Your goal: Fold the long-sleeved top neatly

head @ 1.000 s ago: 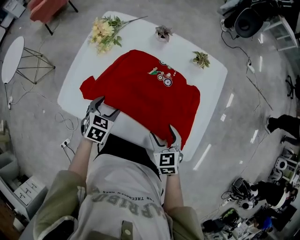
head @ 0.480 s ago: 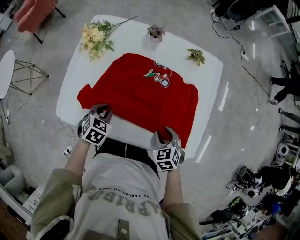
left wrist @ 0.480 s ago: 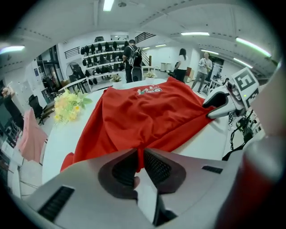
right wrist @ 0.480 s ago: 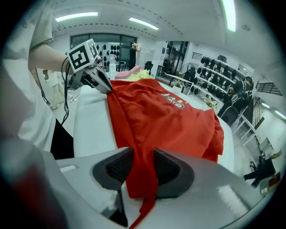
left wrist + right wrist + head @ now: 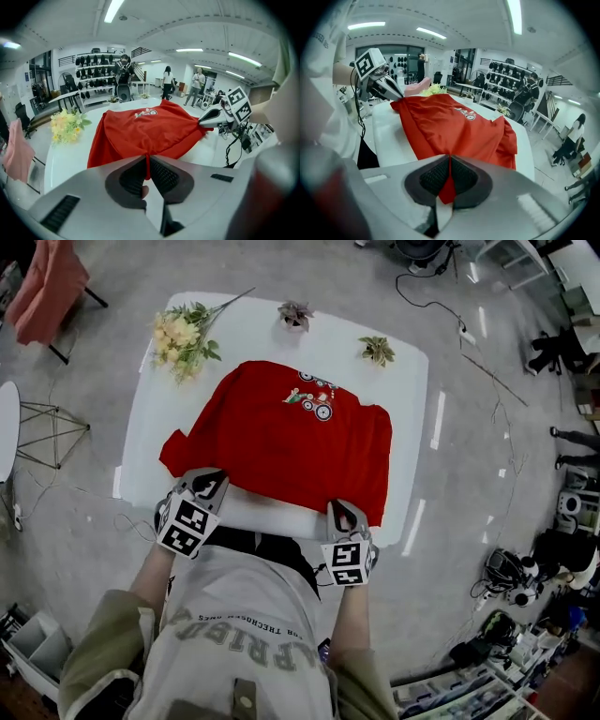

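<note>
The red top point(image 5: 281, 442) lies spread on the white worktop point(image 5: 412, 409), its printed chest toward the far edge and its hem nearest the person. The left tongs point(image 5: 208, 486) have just closed on the near left corner and the right tongs point(image 5: 345, 517) on the near right corner, each pinching red cloth between its pads. Beyond the top lie yellow flowers point(image 5: 183, 334) and two small plants point(image 5: 295, 313).
</note>
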The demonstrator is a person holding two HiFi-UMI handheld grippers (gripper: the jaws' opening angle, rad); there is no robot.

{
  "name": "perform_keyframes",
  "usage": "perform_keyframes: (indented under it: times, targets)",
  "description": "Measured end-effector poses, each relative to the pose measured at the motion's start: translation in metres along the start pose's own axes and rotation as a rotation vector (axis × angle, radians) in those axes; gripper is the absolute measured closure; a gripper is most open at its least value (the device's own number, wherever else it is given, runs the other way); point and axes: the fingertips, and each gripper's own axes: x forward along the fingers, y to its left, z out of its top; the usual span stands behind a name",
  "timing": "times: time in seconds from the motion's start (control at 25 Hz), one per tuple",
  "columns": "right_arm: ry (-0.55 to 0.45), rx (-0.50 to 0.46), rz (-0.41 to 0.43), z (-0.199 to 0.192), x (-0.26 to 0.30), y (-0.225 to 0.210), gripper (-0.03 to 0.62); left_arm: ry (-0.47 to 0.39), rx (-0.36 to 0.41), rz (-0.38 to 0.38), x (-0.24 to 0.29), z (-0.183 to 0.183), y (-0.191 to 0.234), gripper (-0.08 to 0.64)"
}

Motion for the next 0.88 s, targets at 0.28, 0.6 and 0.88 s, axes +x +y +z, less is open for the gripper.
perform_keyframes:
  times: [0.28,0.6,0.88]
  targets:
    - [-0.038,0.025,0.031,-0.002,-0.028,0.017,0.583,-0.011,0.004,-0.016,-0.033,-0.017,-0.016,0.531]
    - [-0.086,0.021,0.143,-0.03,-0.066,0.04,0.583,0.036,-0.053,0.071,-0.06,-0.062,-0.063,0.531]
    - [-0.079,-0.001,0.218,-0.07,-0.08,0.056,0.583,0.115,-0.11,0.11,-0.059,-0.117,-0.105,0.531]
